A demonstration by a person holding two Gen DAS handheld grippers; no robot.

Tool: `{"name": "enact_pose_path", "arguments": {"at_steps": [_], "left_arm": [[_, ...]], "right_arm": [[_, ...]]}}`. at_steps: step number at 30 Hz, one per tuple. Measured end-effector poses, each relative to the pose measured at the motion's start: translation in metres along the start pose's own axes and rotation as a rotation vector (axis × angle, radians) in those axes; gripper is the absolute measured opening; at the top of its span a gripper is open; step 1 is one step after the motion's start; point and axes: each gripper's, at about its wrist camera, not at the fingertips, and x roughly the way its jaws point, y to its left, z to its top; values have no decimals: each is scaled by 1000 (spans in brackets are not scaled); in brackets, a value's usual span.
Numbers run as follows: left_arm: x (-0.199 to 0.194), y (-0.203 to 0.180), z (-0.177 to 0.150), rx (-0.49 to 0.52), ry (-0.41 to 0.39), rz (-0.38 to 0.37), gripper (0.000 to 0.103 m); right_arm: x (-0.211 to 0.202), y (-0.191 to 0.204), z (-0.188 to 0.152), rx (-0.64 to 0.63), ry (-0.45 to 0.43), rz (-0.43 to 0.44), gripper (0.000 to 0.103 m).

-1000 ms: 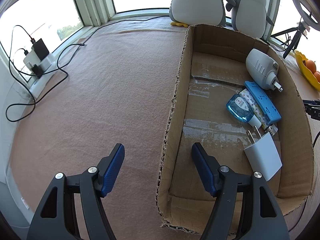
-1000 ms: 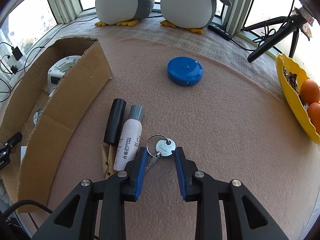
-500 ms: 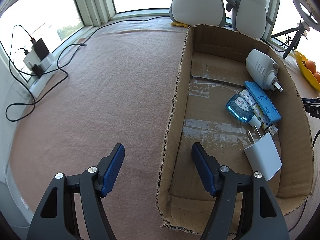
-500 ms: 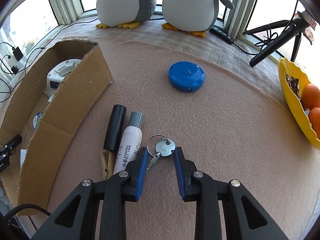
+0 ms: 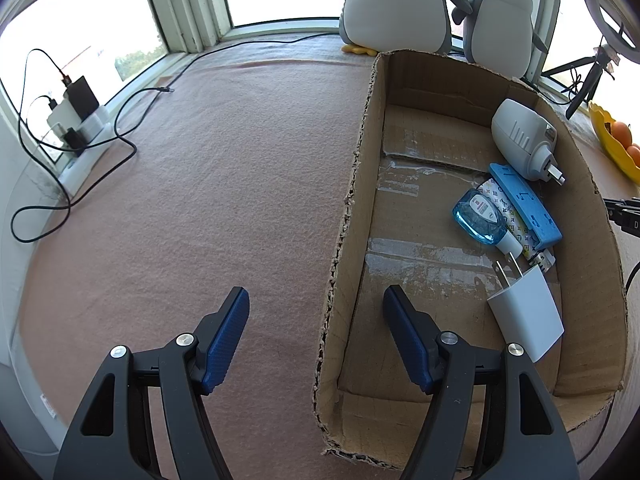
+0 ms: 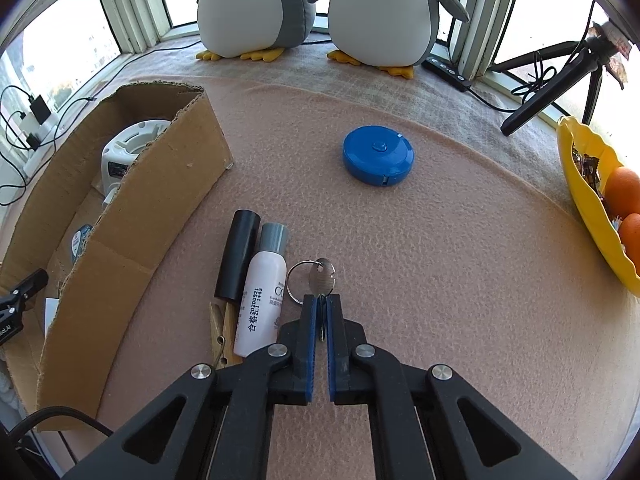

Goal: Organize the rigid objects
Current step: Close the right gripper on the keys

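My right gripper (image 6: 321, 304) is shut on a silver key (image 6: 322, 276), which stands on edge between the blue pads with its ring (image 6: 298, 280) to the left. Beside it on the pink mat lie a white bottle (image 6: 262, 300), a black tube (image 6: 238, 260) and a wooden clothespin (image 6: 222, 336). A round blue tape measure (image 6: 378, 156) sits farther off. My left gripper (image 5: 316, 304) is open, its jaws astride the left wall of the cardboard box (image 5: 352, 208) without touching it. In the box lie a white charger (image 5: 526, 320), a blue bottle (image 5: 478, 216), a blue strip (image 5: 524, 204) and a white plug-in device (image 5: 520, 136).
Two plush penguins (image 6: 256, 4) stand by the window at the back. A yellow bowl (image 6: 584, 200) with oranges is at the right edge, a black tripod (image 6: 552, 84) behind it. Chargers and loose cables (image 5: 72, 120) lie at the far left of the mat.
My right gripper has closed on the key, which now stands upright between the pads instead of lying flat. The left gripper has not moved.
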Motion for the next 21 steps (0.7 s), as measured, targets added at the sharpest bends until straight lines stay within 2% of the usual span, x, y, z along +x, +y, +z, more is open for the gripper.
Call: {"name": "enact_pose_path", "arguments": {"at_steps": [21], "left_arm": [[0,0,0,-1,-1,0,71]], "right_arm": [[-31,-12,5,71,-87,-6,4]]}}
